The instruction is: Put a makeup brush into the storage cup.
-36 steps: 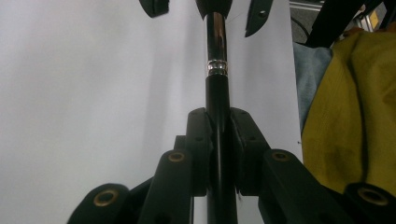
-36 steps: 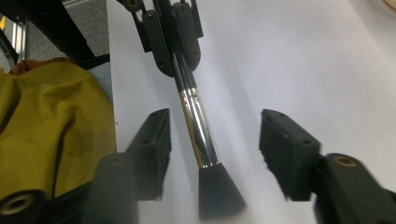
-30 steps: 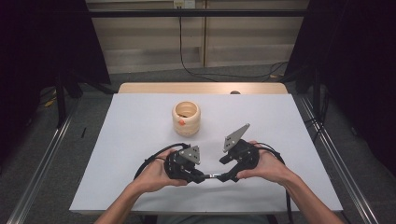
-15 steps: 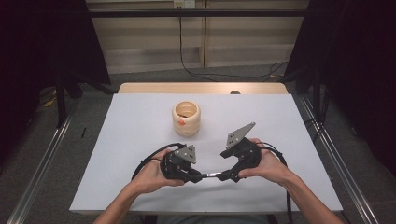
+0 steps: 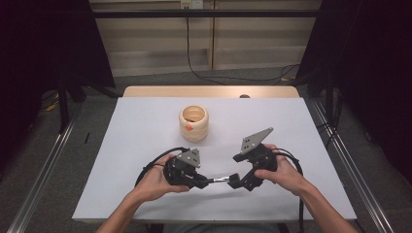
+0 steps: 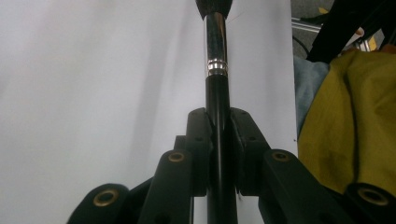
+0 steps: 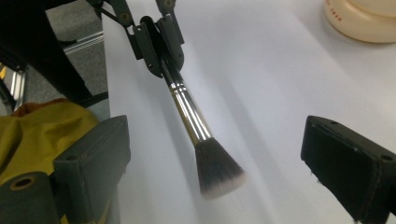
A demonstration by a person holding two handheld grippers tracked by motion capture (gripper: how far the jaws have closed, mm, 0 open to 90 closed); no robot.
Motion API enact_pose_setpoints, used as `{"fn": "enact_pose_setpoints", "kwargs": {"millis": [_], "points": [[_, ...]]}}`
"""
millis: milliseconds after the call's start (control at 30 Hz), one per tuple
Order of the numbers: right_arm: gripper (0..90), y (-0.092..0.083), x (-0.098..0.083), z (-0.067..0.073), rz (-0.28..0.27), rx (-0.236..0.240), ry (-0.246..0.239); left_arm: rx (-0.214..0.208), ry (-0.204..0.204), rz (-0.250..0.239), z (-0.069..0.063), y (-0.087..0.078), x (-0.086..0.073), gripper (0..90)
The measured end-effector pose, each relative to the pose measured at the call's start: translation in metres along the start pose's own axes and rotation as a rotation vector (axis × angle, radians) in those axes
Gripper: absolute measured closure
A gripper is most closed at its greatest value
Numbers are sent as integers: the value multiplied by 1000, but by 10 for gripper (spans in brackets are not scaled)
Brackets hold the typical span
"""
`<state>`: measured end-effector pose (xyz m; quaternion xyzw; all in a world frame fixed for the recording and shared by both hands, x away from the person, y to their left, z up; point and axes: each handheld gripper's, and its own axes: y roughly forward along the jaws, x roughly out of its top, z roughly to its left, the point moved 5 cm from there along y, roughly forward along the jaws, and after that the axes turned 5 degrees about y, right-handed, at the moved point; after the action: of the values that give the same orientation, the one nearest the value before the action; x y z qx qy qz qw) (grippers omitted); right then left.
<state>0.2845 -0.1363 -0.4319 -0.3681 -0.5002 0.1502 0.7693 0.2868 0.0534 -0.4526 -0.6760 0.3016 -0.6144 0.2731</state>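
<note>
Above the table's (image 5: 145,126) near edge, my left gripper (image 5: 204,181) clamps the brush (image 7: 189,114) by its handle; my right gripper's (image 7: 215,158) jaws have just been opening around the bristles, touching nothing. That single end-grip could let it droop.

red lettering on cream cup (image 7: 362,18), too blurred to read

A: What colours on the brush (image 7: 196,126)?
B: Black handle, a shiny silver ferrule, and dark bristles fading to white at the tips.
A: And the tongs?
B: The left tongs (image 6: 218,140) and the right tongs (image 7: 215,158) are both black, with brass-coloured rivets.
A: The far side?
B: A cream pot (image 5: 193,123) with a small orange mark, on a white table (image 5: 291,126). Mustard-yellow cloth (image 6: 355,121) sits near.
</note>
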Motion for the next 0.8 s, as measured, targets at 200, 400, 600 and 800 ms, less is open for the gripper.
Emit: {"fn": "enact_pose_setpoints", "kwargs": {"millis": [200, 400, 600, 800], "points": [[121, -4, -4, -6, -31, -29, 45, 32, -10, -16, 1, -10, -4, 794], [110, -14, -9, -12, -89, -75, 79, 55, -35, -54, 2, -19, -5, 793], [90, -21, -18, -11, -141, -91, 92, 76, -55, -88, 1, -22, -8, 793], [81, -32, -23, -15, -222, -93, 105, 91, -60, -121, -3, -27, -14, 793]]}}
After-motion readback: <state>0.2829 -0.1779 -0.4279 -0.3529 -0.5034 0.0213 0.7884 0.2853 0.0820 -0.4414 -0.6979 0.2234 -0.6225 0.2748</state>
